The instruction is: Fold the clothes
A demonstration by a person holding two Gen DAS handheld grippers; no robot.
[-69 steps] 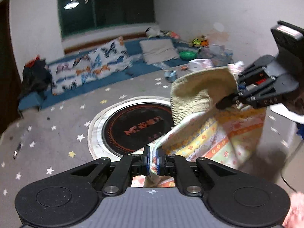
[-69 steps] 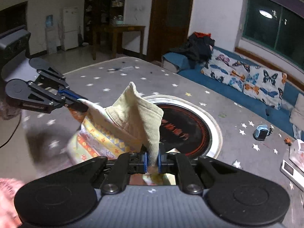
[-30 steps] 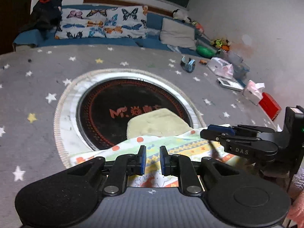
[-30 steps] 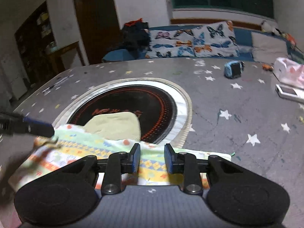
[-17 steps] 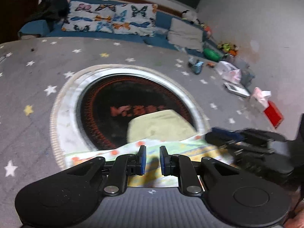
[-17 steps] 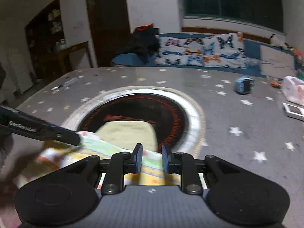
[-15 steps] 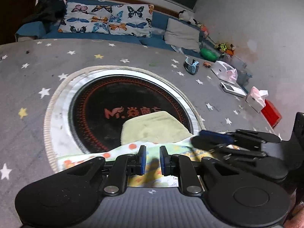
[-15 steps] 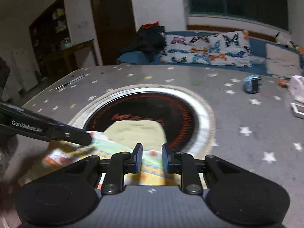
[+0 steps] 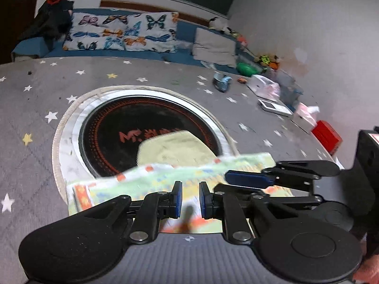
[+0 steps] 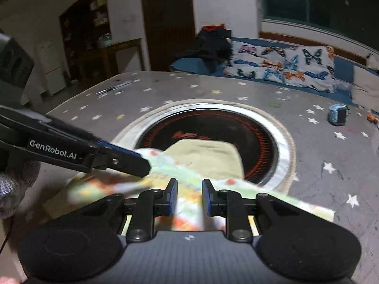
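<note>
"GenRobot.AI" on left gripper arm

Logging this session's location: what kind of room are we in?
Likely a home living room: a blue couch with butterfly cushions, a starry grey table with a round heater, and a window.

Patterned garment lies flat — cream lining exposed.

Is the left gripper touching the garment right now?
Cannot tell. In the left wrist view the left gripper stands open over the blurred garment; no gap or contact shows.
</note>
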